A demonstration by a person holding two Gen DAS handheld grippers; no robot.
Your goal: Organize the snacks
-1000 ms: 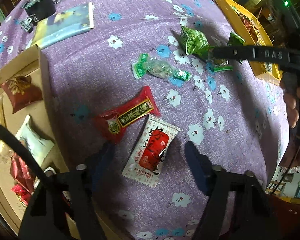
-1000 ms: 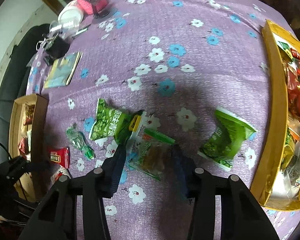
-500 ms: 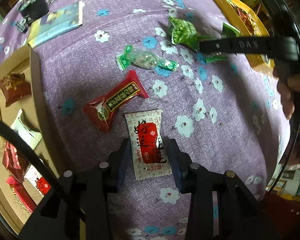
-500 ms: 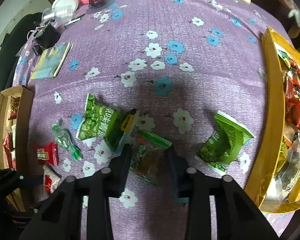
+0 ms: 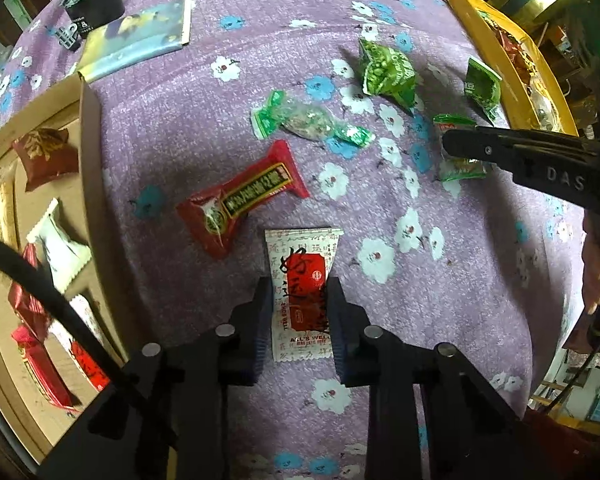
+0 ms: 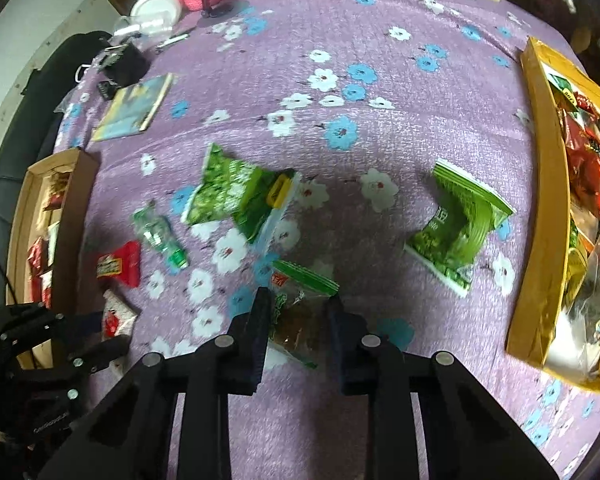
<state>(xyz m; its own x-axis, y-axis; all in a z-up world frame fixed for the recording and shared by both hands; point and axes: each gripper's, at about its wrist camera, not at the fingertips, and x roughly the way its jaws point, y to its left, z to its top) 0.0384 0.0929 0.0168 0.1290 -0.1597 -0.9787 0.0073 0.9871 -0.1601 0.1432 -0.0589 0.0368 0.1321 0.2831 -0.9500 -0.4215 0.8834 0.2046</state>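
Observation:
On the purple flowered cloth, my left gripper (image 5: 300, 286) points down with its jaws closing. Its pads press the sides of a white packet with a red label (image 5: 300, 252). My right gripper (image 6: 299, 298) is closing too, and it pinches a clear packet with a green top (image 6: 304, 276) and brown contents. Loose nearby lie a red packet (image 5: 240, 200), a green-ended clear candy (image 5: 310, 122), a green pea bag (image 6: 228, 196) and a second green bag (image 6: 460, 224).
A cardboard box (image 5: 88, 160) of red and white packets stands at the left edge. A yellow box (image 6: 540, 200) full of snacks is at the right. A booklet (image 5: 136, 40), a black cup (image 5: 96, 8) and small clutter sit at the far side.
Both pairs of jaws have narrowed from wide apart onto their packets. The white packet has turned straight between my left fingers. The right gripper has shifted sideways with its packet.

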